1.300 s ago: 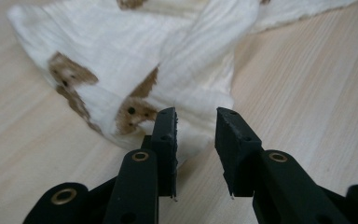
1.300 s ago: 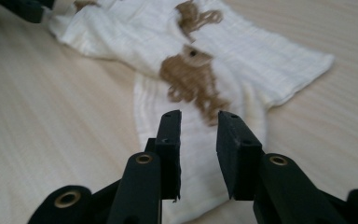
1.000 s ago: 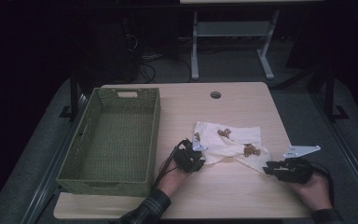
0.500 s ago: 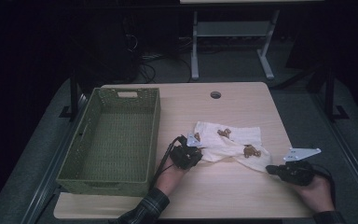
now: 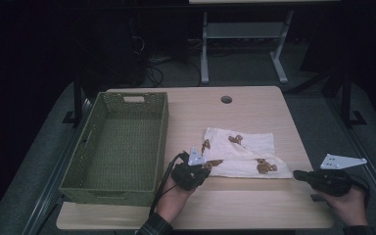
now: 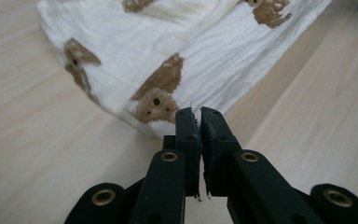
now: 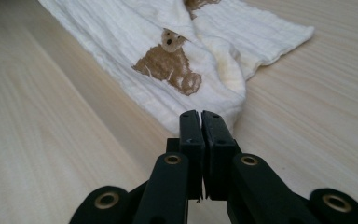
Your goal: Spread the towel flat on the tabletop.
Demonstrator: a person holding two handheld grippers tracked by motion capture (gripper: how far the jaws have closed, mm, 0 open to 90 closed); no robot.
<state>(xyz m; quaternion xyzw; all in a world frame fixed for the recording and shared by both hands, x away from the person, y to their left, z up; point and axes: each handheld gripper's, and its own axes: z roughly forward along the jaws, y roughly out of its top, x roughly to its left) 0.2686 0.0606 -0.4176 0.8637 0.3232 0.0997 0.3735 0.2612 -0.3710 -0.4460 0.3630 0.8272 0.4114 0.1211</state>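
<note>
Your left tongs (image 6: 200, 114) and right tongs (image 7: 201, 116) each pinch a near corner of the bear cloth (image 5: 245, 154) (lower middle of the table (image 5: 254, 105)), so you can lift it evenly.

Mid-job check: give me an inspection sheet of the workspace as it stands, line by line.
Surface: pale wooden table, round hole near the far edge.
Job's things: white cloth with brown bears, partly folded, lying flat right of centre.
Clutter: green woven basket at the left, empty.
Grippers: left gripper shut on the cloth's near-left corner; right gripper shut on its near-right corner.
Cables: black cable trailing from the left gripper.
Surroundings: dark room, desk legs behind.
</note>
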